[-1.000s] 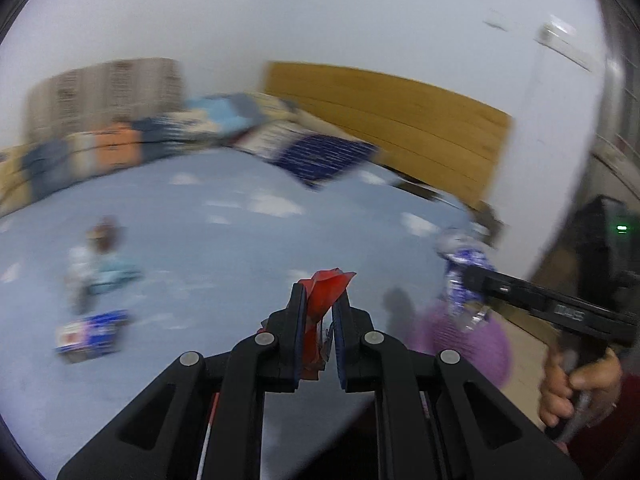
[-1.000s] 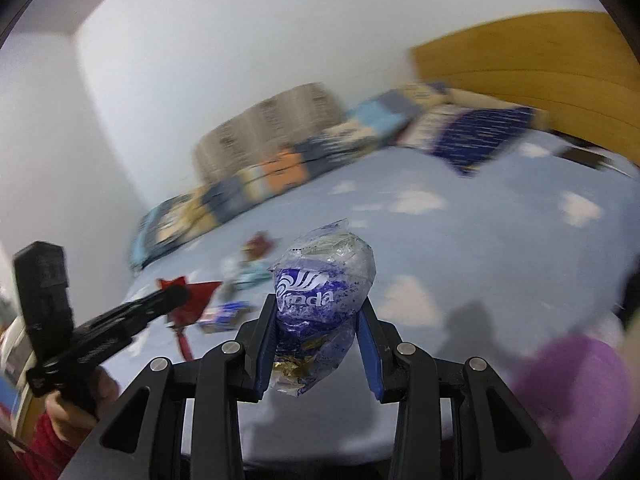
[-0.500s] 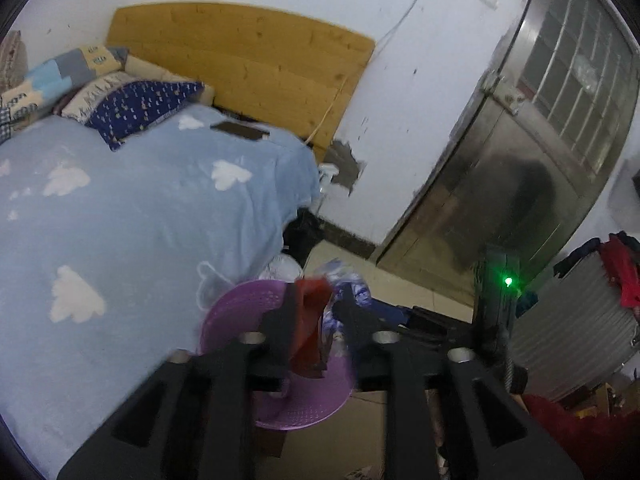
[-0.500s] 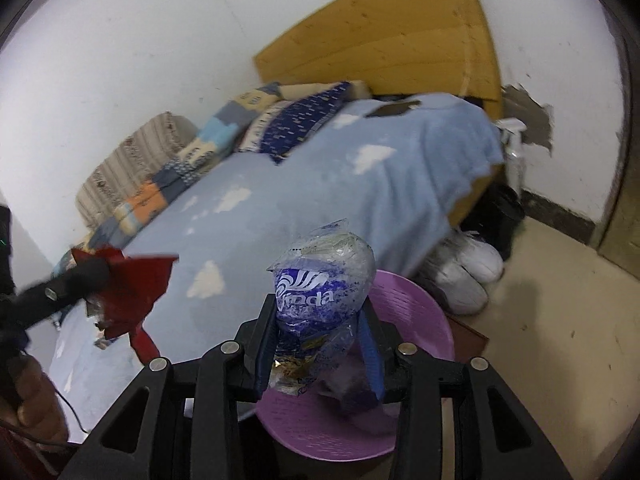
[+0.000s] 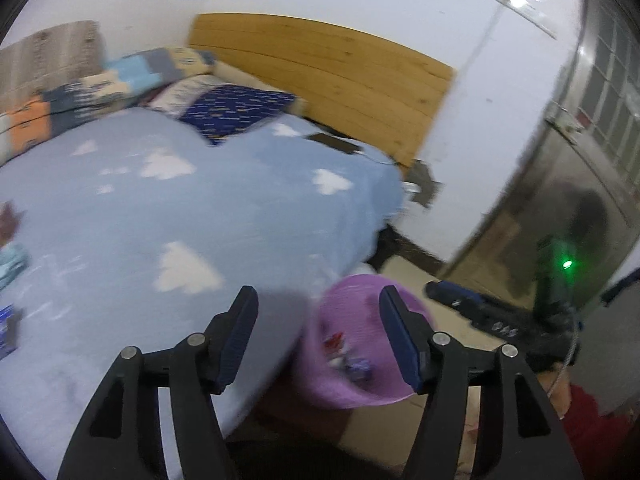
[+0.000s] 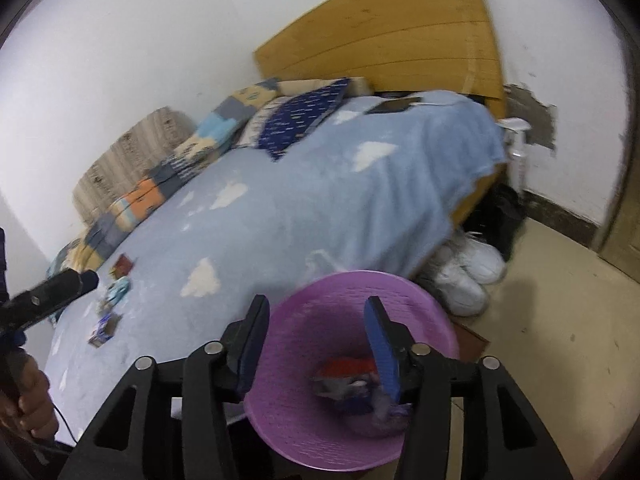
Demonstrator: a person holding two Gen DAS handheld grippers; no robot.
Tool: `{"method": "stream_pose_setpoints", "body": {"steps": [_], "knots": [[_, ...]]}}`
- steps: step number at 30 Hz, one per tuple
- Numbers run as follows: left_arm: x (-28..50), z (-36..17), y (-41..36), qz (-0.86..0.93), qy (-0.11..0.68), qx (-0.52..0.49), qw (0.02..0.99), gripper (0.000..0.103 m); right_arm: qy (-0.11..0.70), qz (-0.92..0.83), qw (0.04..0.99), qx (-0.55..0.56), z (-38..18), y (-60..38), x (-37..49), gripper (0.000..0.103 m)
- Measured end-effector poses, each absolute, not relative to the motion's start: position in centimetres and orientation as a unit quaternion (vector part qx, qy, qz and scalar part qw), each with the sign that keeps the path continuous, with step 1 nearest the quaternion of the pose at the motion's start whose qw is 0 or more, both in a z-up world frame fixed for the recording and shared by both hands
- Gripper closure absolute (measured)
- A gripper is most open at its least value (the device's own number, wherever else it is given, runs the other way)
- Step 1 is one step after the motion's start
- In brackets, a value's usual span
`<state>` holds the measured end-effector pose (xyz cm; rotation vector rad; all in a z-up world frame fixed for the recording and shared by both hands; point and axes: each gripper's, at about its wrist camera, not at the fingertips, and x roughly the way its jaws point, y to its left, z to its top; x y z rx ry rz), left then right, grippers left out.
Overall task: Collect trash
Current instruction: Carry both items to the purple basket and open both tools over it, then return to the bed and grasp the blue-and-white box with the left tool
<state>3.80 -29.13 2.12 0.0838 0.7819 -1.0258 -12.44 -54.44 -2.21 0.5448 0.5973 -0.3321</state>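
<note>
A purple basket (image 6: 320, 432) stands on the floor beside the bed; it also shows in the left wrist view (image 5: 340, 388). A red wrapper (image 6: 346, 367) and a blue-and-clear bag (image 6: 360, 394) lie inside it. My right gripper (image 6: 316, 308) is open and empty directly above the basket. My left gripper (image 5: 316, 294) is open and empty over the bed's edge, just left of the basket. Several small pieces of trash (image 6: 110, 304) lie on the blue cloud-print blanket (image 6: 280, 208), far left; some show at the left edge of the left wrist view (image 5: 10, 264).
A wooden headboard (image 5: 320, 72) and pillows (image 5: 224, 108) are at the bed's far end. White shoes (image 6: 468, 276) sit on the floor right of the basket. A metal door (image 5: 560, 200) is at the right. A phone (image 5: 332, 142) lies on the bed.
Both grippers opened. The red wrapper left the left gripper and the blue bag left the right gripper; both now lie in the purple basket. The left gripper swung back toward the bed.
</note>
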Motion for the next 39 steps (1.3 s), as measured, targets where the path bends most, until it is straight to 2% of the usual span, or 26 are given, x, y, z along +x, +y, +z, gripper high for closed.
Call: {"method": "stream_pose_setpoints", "body": {"steps": [16, 22, 27, 34, 39], "knots": [[14.6, 0.2, -7.5, -0.267, 0.379, -0.037, 0.885, 0.037, 0.312, 0.092, 0.931, 0.165, 2.6, -35.2, 3.6, 0.051], [20.9, -2.7, -1.0, -0.188, 0.423, -0.087, 0.882, 0.035, 0.355, 0.125, 0.914, 0.15, 1.3, -28.6, 10.1, 0.051], [27.1, -5.7, 1.1, -0.167, 0.467, -0.101, 0.862, 0.035, 0.378, 0.126, 0.905, 0.151, -1.1, -26.0, 13.6, 0.051], [33.4, -9.3, 1.3, -0.18, 0.489, -0.145, 0.841, 0.035, 0.385, 0.117, 0.895, 0.195, -2.2, -28.2, 13.7, 0.051], [33.3, -11.4, 0.8, -0.212, 0.526, -0.136, 0.812, 0.035, 0.393, 0.117, 0.888, 0.207, -2.6, -29.0, 14.1, 0.051]]}}
